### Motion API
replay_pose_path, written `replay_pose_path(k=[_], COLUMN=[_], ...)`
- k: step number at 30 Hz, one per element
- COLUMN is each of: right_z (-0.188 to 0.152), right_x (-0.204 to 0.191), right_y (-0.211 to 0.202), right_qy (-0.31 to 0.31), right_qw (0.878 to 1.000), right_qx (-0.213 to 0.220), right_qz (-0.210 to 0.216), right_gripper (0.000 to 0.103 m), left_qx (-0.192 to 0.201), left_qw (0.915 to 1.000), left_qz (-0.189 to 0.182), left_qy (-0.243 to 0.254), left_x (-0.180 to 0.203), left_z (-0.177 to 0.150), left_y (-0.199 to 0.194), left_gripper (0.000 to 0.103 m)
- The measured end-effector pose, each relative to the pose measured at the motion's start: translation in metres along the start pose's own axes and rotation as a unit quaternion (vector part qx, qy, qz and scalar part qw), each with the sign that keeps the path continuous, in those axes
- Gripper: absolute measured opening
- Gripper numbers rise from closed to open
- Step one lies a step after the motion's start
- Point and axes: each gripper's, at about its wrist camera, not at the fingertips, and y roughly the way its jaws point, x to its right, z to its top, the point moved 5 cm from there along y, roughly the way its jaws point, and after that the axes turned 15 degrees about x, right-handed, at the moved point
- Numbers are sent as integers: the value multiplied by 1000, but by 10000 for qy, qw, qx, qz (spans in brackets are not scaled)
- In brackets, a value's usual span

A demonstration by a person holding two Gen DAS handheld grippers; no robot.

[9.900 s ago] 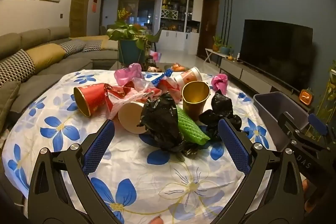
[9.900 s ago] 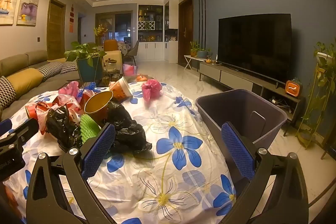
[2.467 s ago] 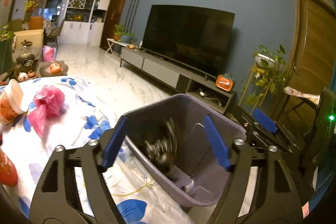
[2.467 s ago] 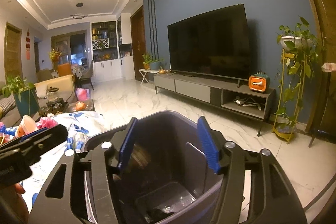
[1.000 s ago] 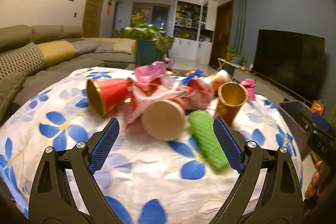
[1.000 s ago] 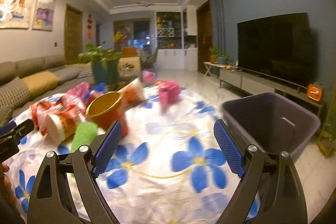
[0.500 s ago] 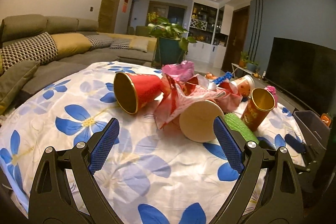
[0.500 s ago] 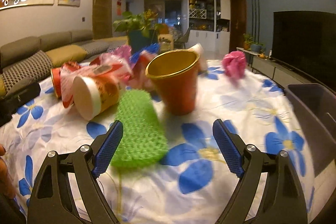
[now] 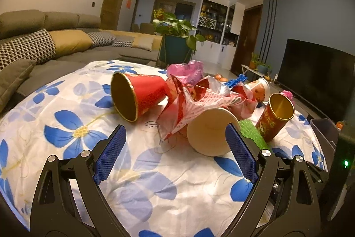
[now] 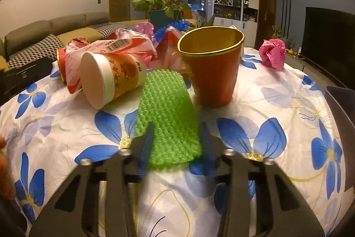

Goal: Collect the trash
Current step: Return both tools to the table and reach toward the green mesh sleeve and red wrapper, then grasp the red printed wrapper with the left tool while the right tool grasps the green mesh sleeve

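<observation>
Now I am closing my right gripper (image 10: pixel 176 143) around the near end of the green foam net (image 10: pixel 168 117), which is lying on the flowered cloth (image 10: pixel 277 90) beside the upright red cup (image 10: pixel 213 68). My left gripper (image 9: pixel 175 152) is hanging wide open, empty, before the paper cup (image 9: pixel 210 130).
</observation>
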Motion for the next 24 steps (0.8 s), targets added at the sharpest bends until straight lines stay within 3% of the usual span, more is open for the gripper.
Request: replay_pose_path(k=[2, 4, 11, 17, 18, 21, 24], right_z=[-1, -2, 4, 8, 8, 9, 8], right_x=[-1, 1, 10, 17, 18, 20, 23], right_y=[-3, -4, -22, -27, -28, -29, -33], right_qy=[-101, -63, -10, 71, 72, 88, 121], right_qw=[9999, 10000, 9998, 9997, 9997, 9996, 9995], right_qx=[31, 10, 182, 243, 245, 261, 280], right_qz=[-26, 8, -4, 14, 17, 26, 38], right_gripper=[7, 7, 7, 7, 7, 7, 7], left_qx=[-37, -30, -224, -760, -788, -801, -676], left_qw=[10000, 9999, 9991, 9938, 9931, 9925, 9935], left_qz=[-45, -53, -150, -414, -457, -507, -494], left_qy=[-51, -89, -316, -692, -734, -771, -771], left_x=[1, 0, -5, -9, -9, -7, -7], left_z=[2, 8, 20, 11, 10, 8, 11], left_y=[6, 13, 47, 77, 78, 76, 68], left_gripper=[89, 89, 73, 42, 32, 15, 8])
